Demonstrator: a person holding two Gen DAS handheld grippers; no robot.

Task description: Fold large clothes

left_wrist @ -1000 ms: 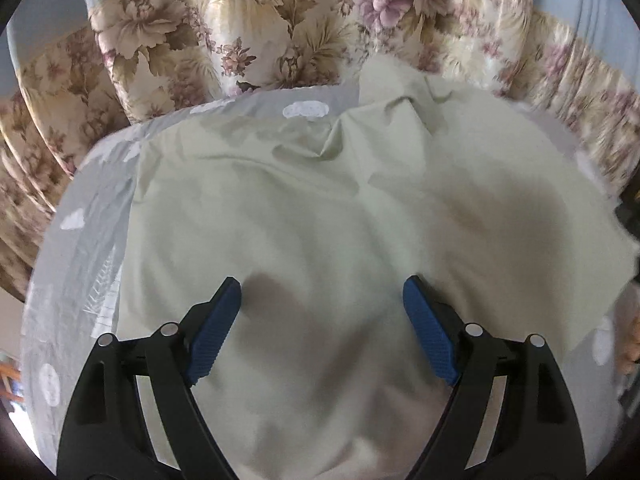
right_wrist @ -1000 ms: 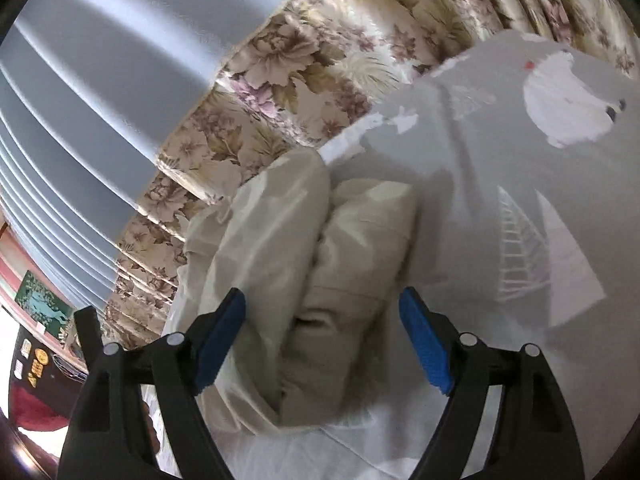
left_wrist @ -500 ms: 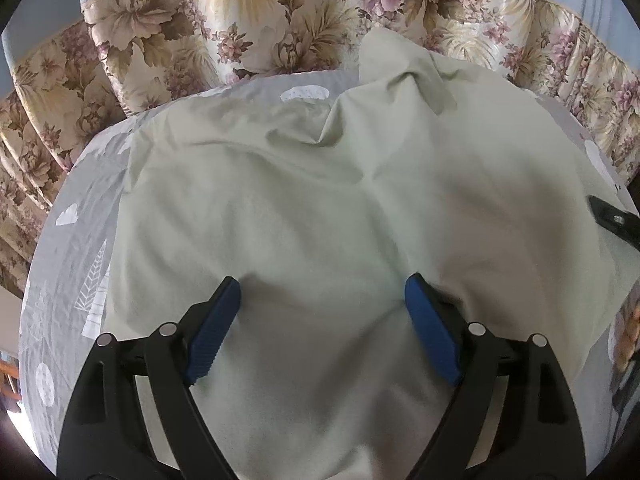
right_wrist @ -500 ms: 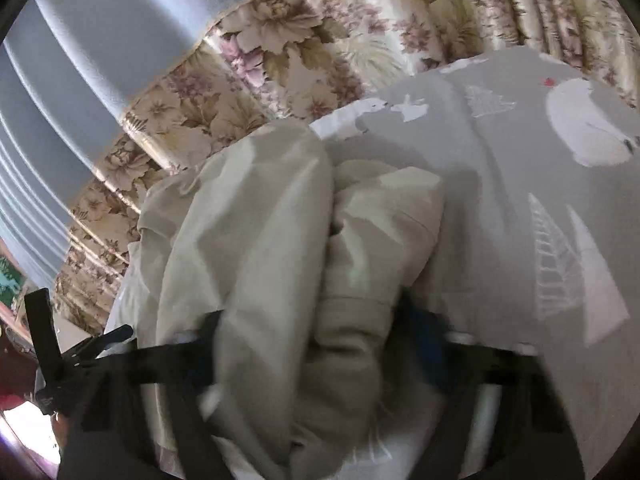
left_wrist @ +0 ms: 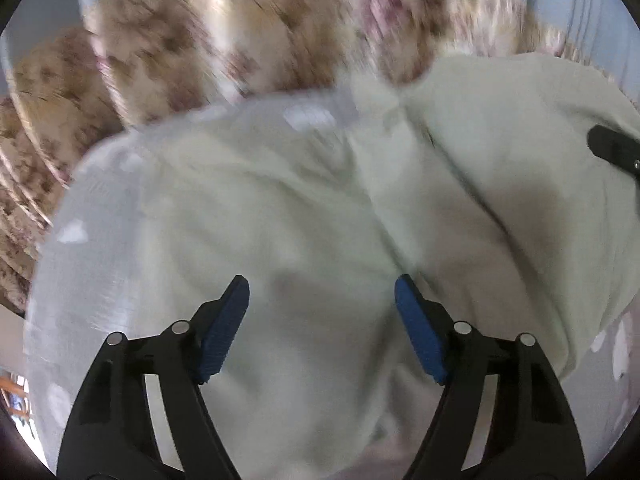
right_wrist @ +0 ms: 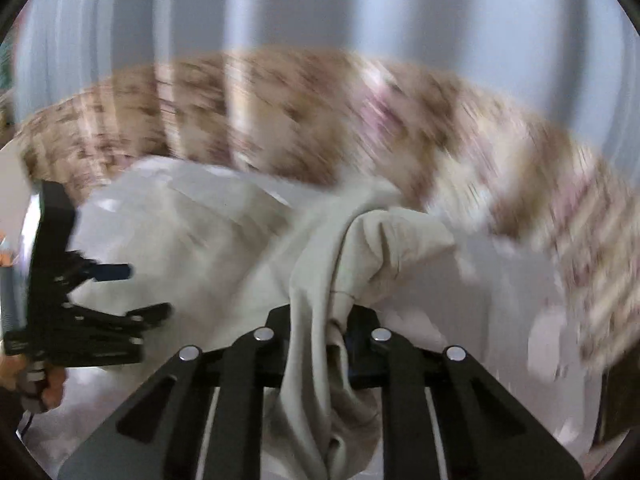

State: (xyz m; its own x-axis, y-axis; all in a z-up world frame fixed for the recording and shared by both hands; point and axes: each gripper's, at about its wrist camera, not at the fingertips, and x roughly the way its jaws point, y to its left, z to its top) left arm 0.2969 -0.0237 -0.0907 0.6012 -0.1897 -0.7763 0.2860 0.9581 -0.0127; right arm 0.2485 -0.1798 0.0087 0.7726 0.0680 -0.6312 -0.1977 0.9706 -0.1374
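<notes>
Since a second ago the right gripper (right_wrist: 325, 332) has closed on a bunched edge of the pale garment (left_wrist: 280, 216), apparently lifting it off the bed; left gripper (left_wrist: 322, 304) hovers wide above it.

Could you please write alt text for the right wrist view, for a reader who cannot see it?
The right claw is shut on a bunched fold of pale green garment, the rest spread over a bed. The left claw is open at left, before a blurred floral curtain.

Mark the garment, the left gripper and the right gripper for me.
garment (left_wrist: 304, 208): left wrist view, flat middle.
left gripper (left_wrist: 322, 312): left wrist view, between its open fingertips.
right gripper (right_wrist: 320, 324): right wrist view, where fingers pinch cloth.
</notes>
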